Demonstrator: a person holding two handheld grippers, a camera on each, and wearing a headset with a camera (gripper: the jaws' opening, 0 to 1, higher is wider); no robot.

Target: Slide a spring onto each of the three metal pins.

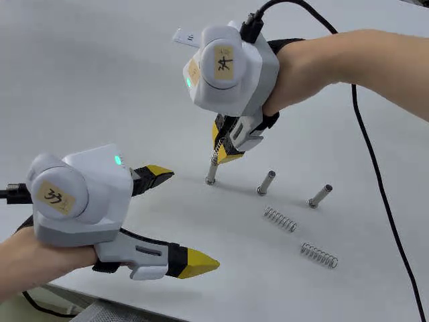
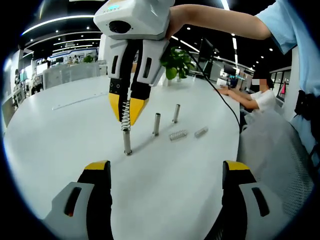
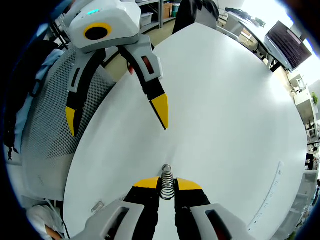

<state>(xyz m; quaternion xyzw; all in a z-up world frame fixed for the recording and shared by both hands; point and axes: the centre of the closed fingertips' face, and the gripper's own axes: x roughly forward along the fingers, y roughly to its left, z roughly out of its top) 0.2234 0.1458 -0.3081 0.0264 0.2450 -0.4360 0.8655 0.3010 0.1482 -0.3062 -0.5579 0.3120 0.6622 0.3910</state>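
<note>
My left hand-held gripper [image 1: 194,219] hangs nearest me over the white worktop [image 1: 100,80], jaws wide apart and holding nothing. Its body covers the worktop's near edge. Past it two springs lie flat and apart from each other: the near spring [image 1: 318,255] and the second spring [image 1: 279,219], both just short of the row of pins. The right-hand pin [image 1: 320,196] and the middle pin [image 1: 266,182] stand upright and bare. My right hand-held gripper [image 1: 228,153] points down over the left-hand pin [image 1: 212,174], jaws clamped on the held spring [image 1: 215,158]. The yellow tips hide most of that spring. Its lower end meets the pin's top, and I cannot tell how far the pin is inside. A black cable [image 1: 375,174] runs down past the pins on their right. In the left gripper view a potted plant [image 2: 177,60] and a seated person [image 2: 252,100] show beyond the far edge, too small to make out well.
</note>
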